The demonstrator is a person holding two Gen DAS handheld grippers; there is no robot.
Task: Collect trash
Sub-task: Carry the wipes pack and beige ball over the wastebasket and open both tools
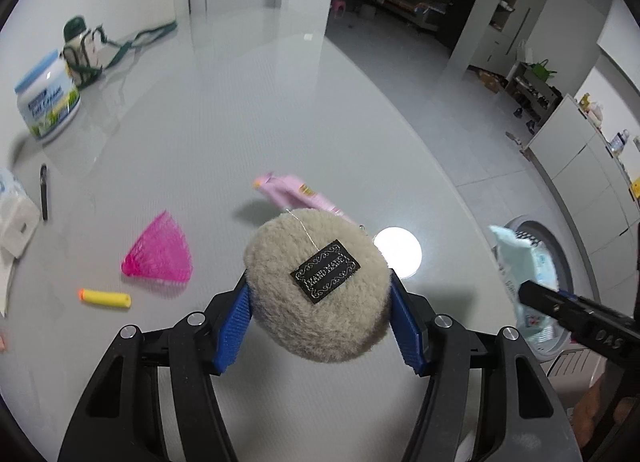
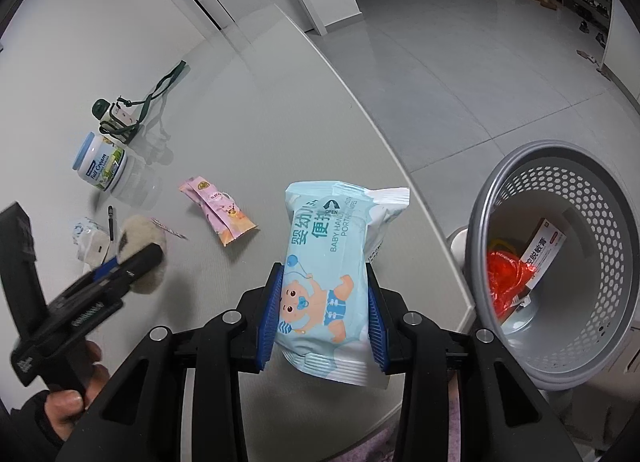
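Blue-padded fingers (image 1: 236,326) of the left gripper (image 1: 318,302) are squeezing a round beige fluffy puff (image 1: 316,290) from both sides, its black sewn label facing up at the camera. It's sitting well clear of the grey table (image 1: 224,110). Just beyond the fingertips, a pink snack wrapper (image 1: 296,194) is lying flat, half hidden behind the puff. Off to the left of the fingers, a pink mesh net (image 1: 160,252) and a yellow foam dart (image 1: 105,298) are lying close to each other, and way out past them a white milk powder jar (image 1: 46,102) is standing next to a little green-capped bottle (image 1: 82,48) with a strap.

Over on the other side, the right gripper (image 2: 324,314) is clamping a light blue pack of baby wipes (image 2: 328,262) between its pads, pack standing upright with the open flap on the far end. To the right of those fingers, past the table edge, a grey perforated basket (image 2: 600,198) is sitting lower down, with an orange bag (image 2: 506,282) and a white box (image 2: 540,250) already inside it.
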